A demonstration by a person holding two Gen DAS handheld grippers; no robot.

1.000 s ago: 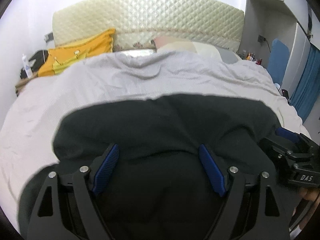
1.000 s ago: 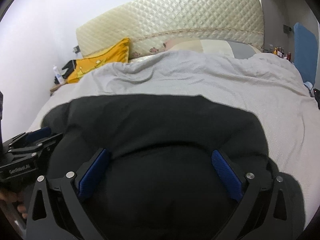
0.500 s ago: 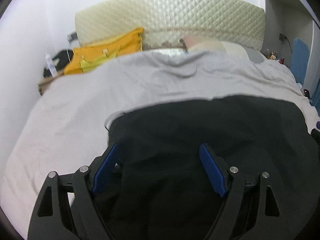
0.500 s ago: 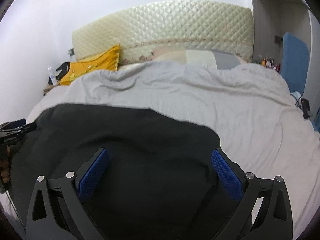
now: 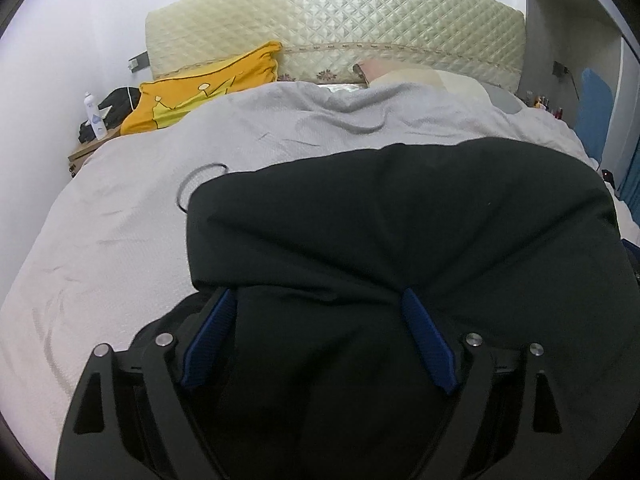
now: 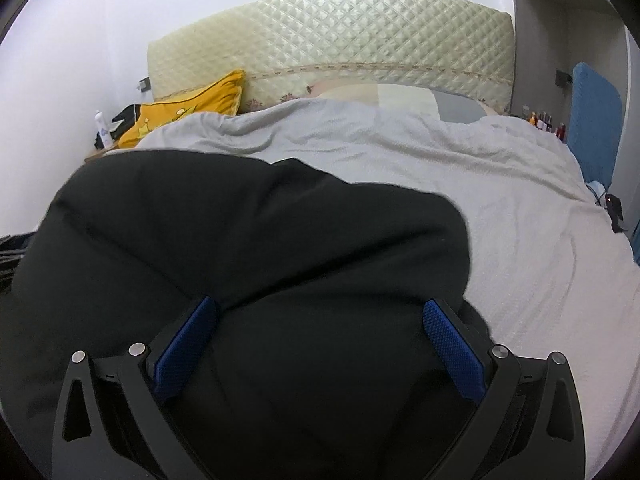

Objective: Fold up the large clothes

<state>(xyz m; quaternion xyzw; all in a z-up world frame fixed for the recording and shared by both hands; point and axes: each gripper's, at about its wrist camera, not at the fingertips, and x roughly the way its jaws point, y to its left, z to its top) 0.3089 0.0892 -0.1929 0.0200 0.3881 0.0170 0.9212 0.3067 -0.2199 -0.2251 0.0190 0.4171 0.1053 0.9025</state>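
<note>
Both my jaws wide: left gripper (image 5: 316, 312) and right gripper (image 6: 320, 320) over black garment (image 5: 400, 220) on bed (image 5: 120, 232). Judgement: seize near hem evenly, fold far.

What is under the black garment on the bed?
The black garment lies on the grey bedspread, which shows around its edges in both views. A thin dark cord emerges at its far left corner. Whatever else lies beneath is covered.
</note>
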